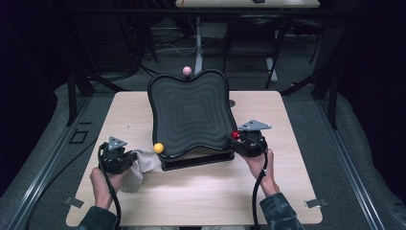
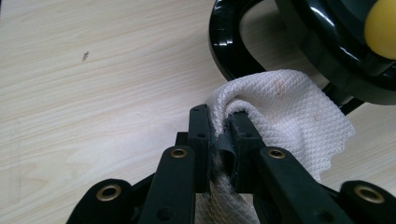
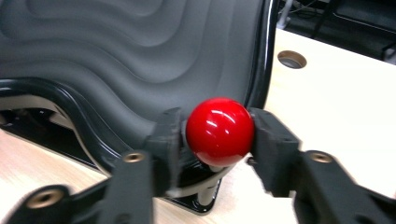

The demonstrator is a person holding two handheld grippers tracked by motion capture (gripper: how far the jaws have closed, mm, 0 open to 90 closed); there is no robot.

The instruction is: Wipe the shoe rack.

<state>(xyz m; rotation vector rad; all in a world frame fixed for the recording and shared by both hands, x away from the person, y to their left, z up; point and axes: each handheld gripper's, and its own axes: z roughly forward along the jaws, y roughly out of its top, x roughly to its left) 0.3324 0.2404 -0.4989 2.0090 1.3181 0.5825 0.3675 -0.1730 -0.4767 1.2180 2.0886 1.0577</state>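
Two hand-held grippers work at a black wavy tray on a stand.

The left hand-held gripper (image 2: 219,140) is squeezed tight on a white cloth (image 2: 289,112), which lies on the wooden surface (image 2: 93,70) just beside the tray's (image 1: 189,112) yellow ball (image 1: 158,147). The right hand-held gripper (image 3: 217,135) pinches the red ball (image 3: 219,131) at the tray's right front corner. A pink ball (image 1: 187,71) sits at the tray's far edge.
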